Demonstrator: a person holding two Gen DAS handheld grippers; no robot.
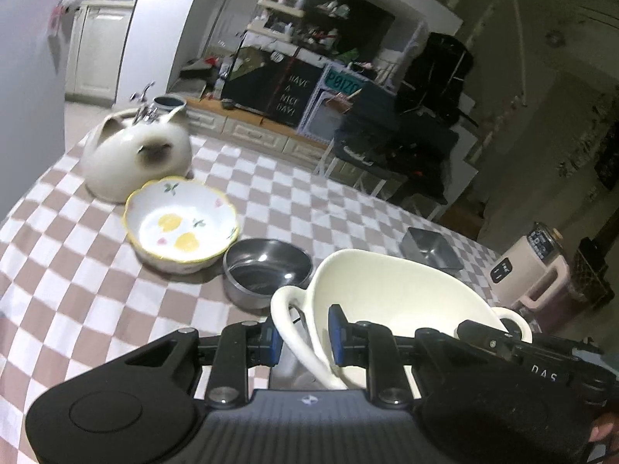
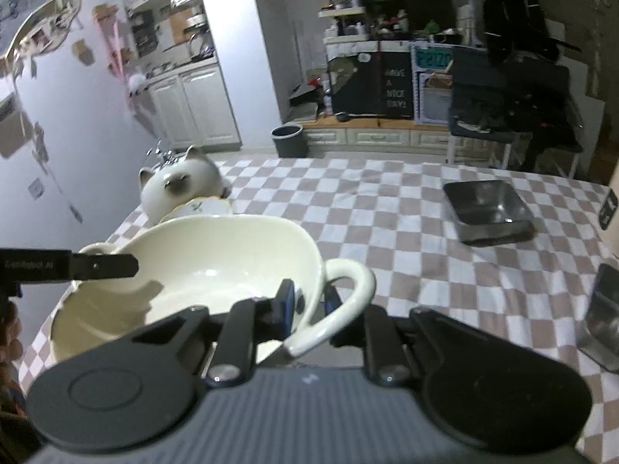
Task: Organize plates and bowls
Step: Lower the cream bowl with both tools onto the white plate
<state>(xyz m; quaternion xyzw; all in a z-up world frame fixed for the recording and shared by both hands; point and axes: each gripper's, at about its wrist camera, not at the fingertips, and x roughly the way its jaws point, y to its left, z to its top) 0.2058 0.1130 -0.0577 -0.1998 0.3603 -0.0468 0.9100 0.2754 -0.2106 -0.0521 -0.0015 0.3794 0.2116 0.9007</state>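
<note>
Two grippers carry cream two-handled bowl [image 1: 390, 294] above checked table [image 1: 77, 270]: left gripper [image 1: 305, 334] clamps one handle side, right gripper [image 2: 309, 303] pinches the opposite rim. Keep both level, nest it gently (probably in floral bowl [image 1: 182, 224]), clearing steel bowl [image 1: 267, 266].

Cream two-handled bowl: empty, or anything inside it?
Empty. The cream two-handled bowl shows a bare glossy inside in both wrist views, only shadows and glare.
</note>
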